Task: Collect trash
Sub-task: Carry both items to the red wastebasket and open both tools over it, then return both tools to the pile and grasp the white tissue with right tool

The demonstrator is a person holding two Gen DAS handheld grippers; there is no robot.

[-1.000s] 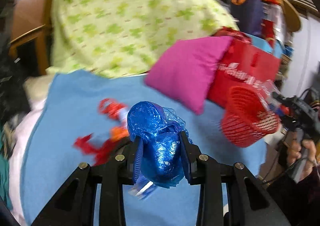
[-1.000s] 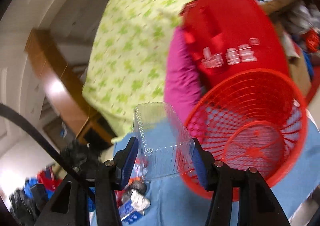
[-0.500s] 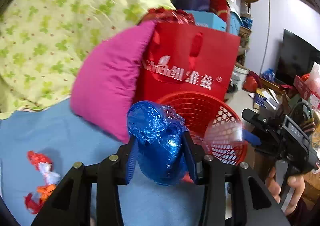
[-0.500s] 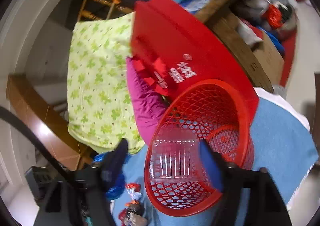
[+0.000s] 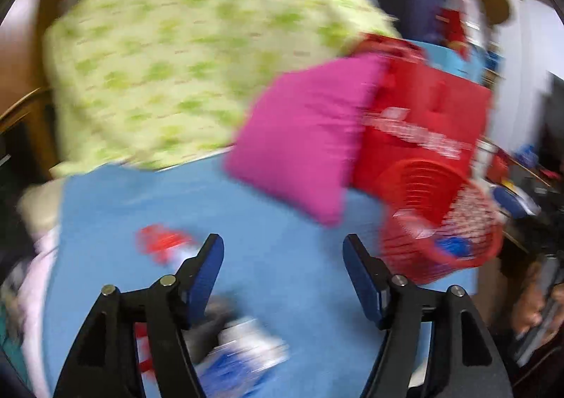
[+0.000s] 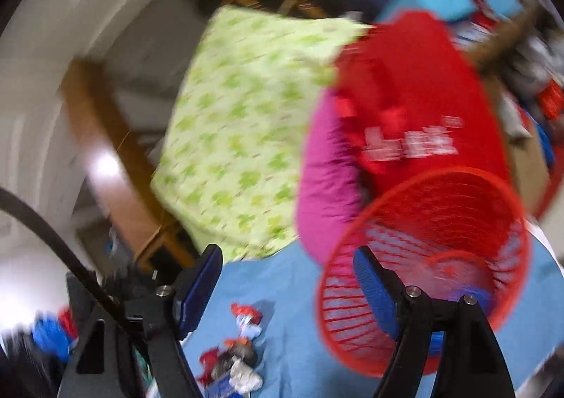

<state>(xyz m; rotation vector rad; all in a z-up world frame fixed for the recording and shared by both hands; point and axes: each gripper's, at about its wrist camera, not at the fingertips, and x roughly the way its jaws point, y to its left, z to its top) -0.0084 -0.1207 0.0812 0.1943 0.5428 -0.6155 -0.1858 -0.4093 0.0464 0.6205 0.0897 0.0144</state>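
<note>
Surface: blue fabric cover point(image 5: 282, 221), soft and matte, spread over a cluttered room's bed or couch; both views motion-blurred.

Nearest, my left gripper point(image 5: 283, 278): jaws spread wide, nothing between the ribbed blue pads. My right gripper point(image 6: 287, 288): likewise spread and empty, its right finger overlapping the basket's wall in view.

Loose trash, near: crumpled wrappers point(image 6: 232, 362), red, white and grey, thin and crinkly, in a small heap on the cover; the left view shows a blue-and-white packet point(image 5: 243, 348) just below my left finger and a red wrapper point(image 5: 162, 243) beyond it.

Middle: red plastic basket point(image 6: 426, 257), round, open lattice, lying tipped with its mouth towards me. Something blue point(image 5: 453, 246) shows inside; I cannot tell what.

Behind: magenta cushion point(image 5: 303, 140), plump and square; red bag with white lettering point(image 5: 423, 123); green-patterned cloth point(image 5: 183, 56).

Risks, my judgement: the tipped, light basket could roll or spill if nudged; thin wrappers may slip the pads; a low grab could pinch the cover too.
</note>
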